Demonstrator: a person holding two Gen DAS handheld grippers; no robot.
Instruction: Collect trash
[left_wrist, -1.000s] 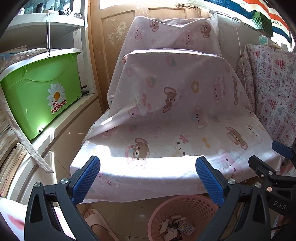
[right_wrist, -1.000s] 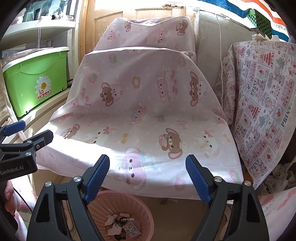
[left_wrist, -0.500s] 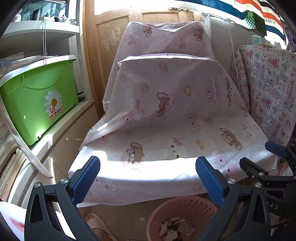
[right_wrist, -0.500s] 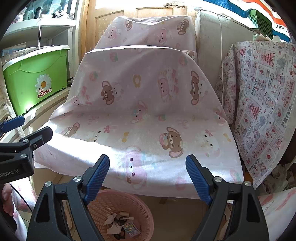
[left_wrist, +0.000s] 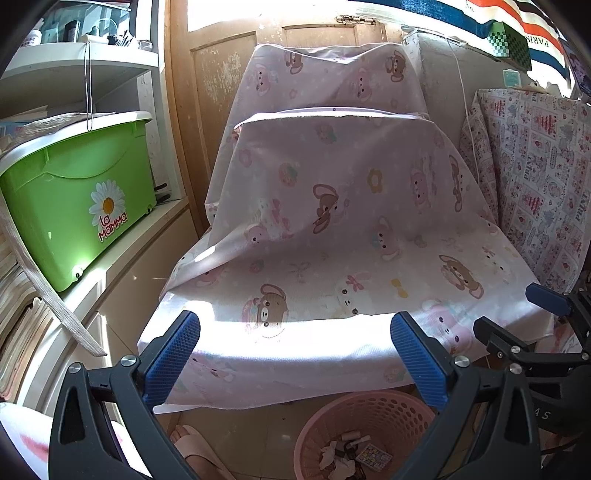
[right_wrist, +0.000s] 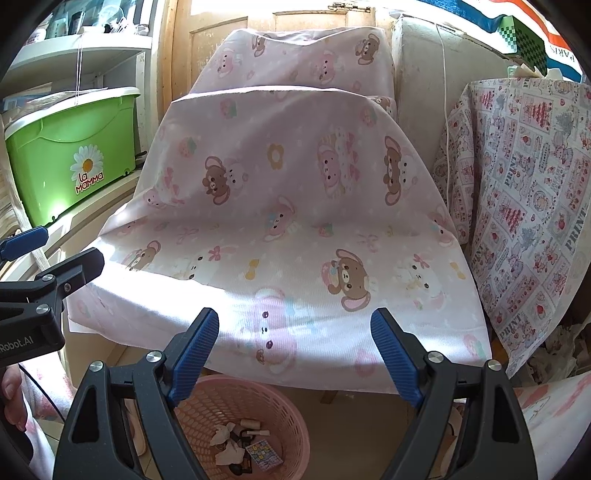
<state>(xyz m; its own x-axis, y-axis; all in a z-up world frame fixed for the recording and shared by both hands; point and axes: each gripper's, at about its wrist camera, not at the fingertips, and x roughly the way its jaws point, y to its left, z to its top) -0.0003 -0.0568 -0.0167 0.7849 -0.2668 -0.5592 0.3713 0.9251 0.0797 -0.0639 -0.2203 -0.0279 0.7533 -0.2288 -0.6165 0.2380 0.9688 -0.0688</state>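
Note:
A pink perforated basket (left_wrist: 373, 417) (right_wrist: 236, 402) stands on the floor below the front edge of a table draped in pink bear-print cloth (left_wrist: 332, 240) (right_wrist: 295, 221). In the basket lie crumpled tissues (right_wrist: 225, 435), a small printed card (right_wrist: 264, 454) and other scraps. My left gripper (left_wrist: 295, 354) is open and empty, held above the basket facing the table. My right gripper (right_wrist: 295, 350) is open and empty beside it; it shows at the right edge of the left wrist view (left_wrist: 517, 325).
A green storage box (left_wrist: 74, 192) sits on a white shelf at the left. A second patterned cloth (right_wrist: 524, 206) covers furniture at the right, with crumpled paper (right_wrist: 557, 350) below it. A slippered foot (left_wrist: 195, 446) is beside the basket.
Both grippers have drawn back slightly and risen; the table cloth and basket look a little farther and lower. Both stay open and empty.

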